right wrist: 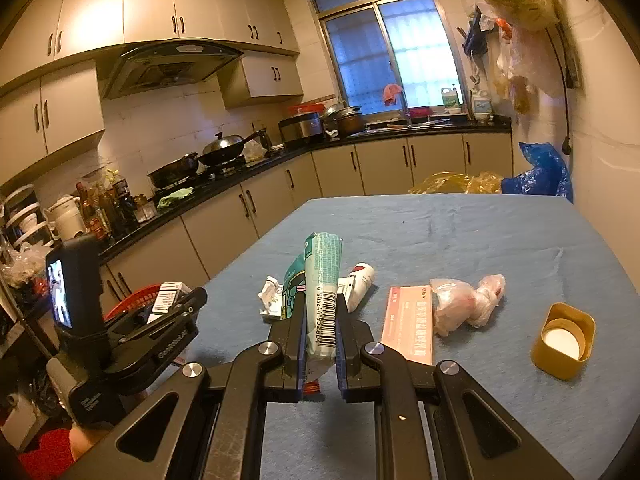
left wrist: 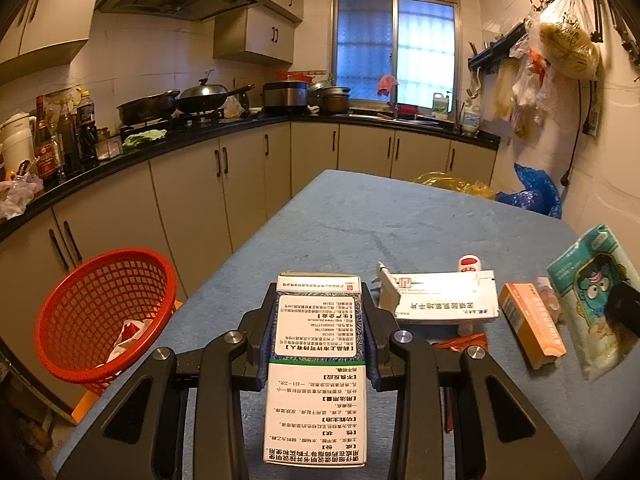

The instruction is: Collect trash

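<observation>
Lengthwise, the medicine box [left wrist: 316, 344] points forward from the left gripper [left wrist: 318, 316].

The medicine box [left wrist: 316, 344] is smooth printed cardboard with a slight sheen. The red basket [left wrist: 100, 312], at its nine o'clock, is glossy moulded plastic lattice. The table cover [right wrist: 460, 232] is matt blue cloth, faintly creased. The tissue pack [right wrist: 320, 292] wears shiny, crinkled plastic film. At its three o'clock lies a flat matt pink carton [right wrist: 408, 324], then a wrinkled translucent plastic bag [right wrist: 466, 304] and a satin gold plastic cap [right wrist: 564, 340].
</observation>
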A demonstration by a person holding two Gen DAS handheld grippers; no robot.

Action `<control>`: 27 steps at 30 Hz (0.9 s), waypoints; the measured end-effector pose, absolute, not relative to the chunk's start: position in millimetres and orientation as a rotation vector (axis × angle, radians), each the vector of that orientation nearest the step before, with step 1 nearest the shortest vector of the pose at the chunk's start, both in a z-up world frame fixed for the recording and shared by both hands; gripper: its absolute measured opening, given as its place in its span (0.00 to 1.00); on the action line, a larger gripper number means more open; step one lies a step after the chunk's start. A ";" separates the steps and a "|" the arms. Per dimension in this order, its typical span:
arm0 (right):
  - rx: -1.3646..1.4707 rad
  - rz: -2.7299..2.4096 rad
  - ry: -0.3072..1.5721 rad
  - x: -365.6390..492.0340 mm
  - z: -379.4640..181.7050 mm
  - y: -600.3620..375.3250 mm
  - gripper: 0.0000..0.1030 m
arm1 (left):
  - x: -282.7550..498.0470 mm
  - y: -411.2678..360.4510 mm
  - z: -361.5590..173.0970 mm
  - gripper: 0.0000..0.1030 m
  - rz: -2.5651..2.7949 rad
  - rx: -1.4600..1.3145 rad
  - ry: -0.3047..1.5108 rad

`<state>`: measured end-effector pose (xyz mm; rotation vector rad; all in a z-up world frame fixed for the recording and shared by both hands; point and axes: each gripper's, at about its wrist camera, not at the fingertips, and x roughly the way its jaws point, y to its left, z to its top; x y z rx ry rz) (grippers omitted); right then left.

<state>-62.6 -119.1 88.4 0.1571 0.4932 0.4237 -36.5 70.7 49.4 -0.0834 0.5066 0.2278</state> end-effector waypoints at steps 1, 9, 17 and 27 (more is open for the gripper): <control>0.159 0.427 0.495 -62.9 88.1 -118.9 0.12 | -36.4 70.4 49.3 0.33 0.235 -0.081 0.509; 0.154 0.451 0.494 -64.2 86.9 -119.8 0.12 | -38.3 70.9 51.7 0.33 0.256 -0.073 0.522; 0.142 0.414 0.507 -66.2 86.7 -115.0 0.12 | -53.9 82.4 60.5 0.33 0.249 -0.078 0.506; 0.123 0.427 0.534 -75.7 94.0 -93.9 0.12 | -73.6 108.8 73.6 0.33 0.251 -0.106 0.502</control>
